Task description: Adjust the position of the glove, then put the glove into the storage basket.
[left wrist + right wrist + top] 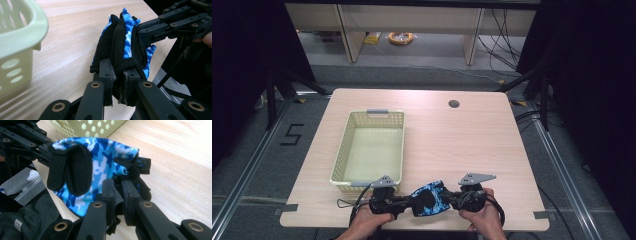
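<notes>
Glove [428, 198] first: it's a blue camo one with black pads, and it hangs between the two grippers, low over the near edge of the table [472, 145]. The left gripper [398, 202] is clamped tight on one end of it, and the right gripper [451, 199] is clamped tight on the other end (in both gripper views the black jaws pinch folds of cloth, so neither one is wide). The glove's long way runs side to side, from one hand to the other, so both hands are equally near it. The basket [341, 152] sits just past the left gripper, up and a bit to the left in the high view, w/ its near rim very close to that gripper. My guess is the glove goes in there next, so the big thing is this: the basket lies forward and left of the glove, and its wall must be cleared by lifting before moving over. The basket looks bare inside, so lots of room to drop. To the right the table is wide and open. Watch the near table edge, bc the glove hangs close to it and could slip off if let go too soon.
</notes>
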